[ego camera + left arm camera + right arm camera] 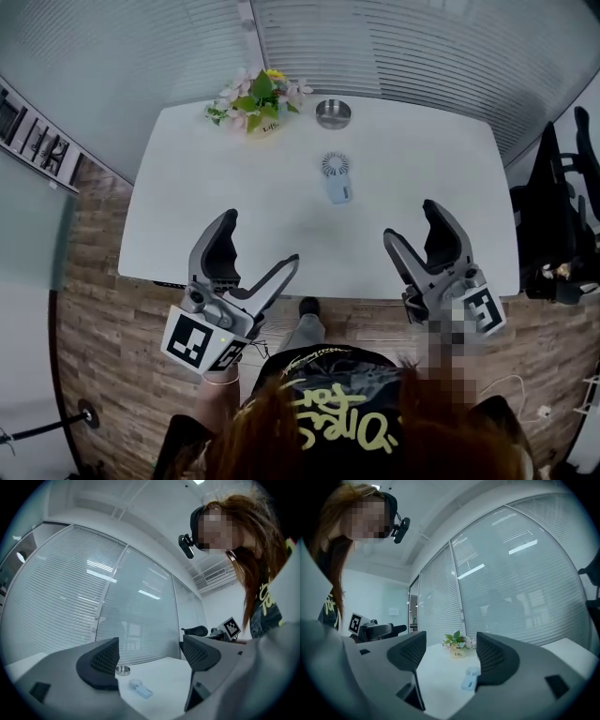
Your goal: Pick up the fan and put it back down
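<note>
Evidently pre-pickup: left gripper (262,237) and right gripper (410,219) are hovering, jaws spread, empty; handheld fan (337,178), lying untouched at twelve o'clock, needs reaching.

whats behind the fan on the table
Beyond the fan, a round metal dish stands near the table's far edge, flowers to its left. Nothing covers them; what the dish holds cannot be told.

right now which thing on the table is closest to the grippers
The small pale-blue handheld fan, lying mid-table; the round metal dish and potted flowers sit beyond it at the far edge.
</note>
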A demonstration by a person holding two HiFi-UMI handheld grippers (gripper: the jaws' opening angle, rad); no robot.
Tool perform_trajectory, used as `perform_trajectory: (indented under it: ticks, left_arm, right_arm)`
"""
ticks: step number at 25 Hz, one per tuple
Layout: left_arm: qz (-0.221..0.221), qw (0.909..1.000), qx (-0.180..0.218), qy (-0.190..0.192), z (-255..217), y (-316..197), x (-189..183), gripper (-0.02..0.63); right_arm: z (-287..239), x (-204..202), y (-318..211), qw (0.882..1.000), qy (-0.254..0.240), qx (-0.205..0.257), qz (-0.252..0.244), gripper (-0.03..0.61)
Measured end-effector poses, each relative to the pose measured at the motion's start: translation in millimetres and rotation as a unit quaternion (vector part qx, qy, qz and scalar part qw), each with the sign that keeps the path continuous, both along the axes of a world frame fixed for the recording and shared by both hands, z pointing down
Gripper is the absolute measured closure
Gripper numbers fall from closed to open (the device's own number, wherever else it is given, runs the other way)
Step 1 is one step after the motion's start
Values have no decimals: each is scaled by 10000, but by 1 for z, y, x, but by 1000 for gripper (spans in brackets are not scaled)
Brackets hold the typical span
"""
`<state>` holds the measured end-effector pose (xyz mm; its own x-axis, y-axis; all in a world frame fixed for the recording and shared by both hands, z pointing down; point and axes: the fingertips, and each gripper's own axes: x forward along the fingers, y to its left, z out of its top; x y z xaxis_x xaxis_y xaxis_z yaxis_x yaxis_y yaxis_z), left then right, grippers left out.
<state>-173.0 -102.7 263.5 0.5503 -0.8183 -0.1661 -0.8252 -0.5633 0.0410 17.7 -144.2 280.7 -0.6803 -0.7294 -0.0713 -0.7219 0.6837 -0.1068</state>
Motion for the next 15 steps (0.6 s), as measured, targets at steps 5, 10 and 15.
perform_trajectory:
  ticks: [5,10,15]
  left_arm:
    - [138,9999,7,-6,-1,-31,-15,193]
    - [255,9997,-31,-7,2,-60,-32,195]
    - [455,9989,-39,-67,6,-82,-39,195]
  right_arm:
    - [1,-13,-28,9999,-23,-13,170,262]
    - [1,-28,-54,9995,-21,-15,312,262]
    - [5,-39,-71,9991,12,-16,419,262]
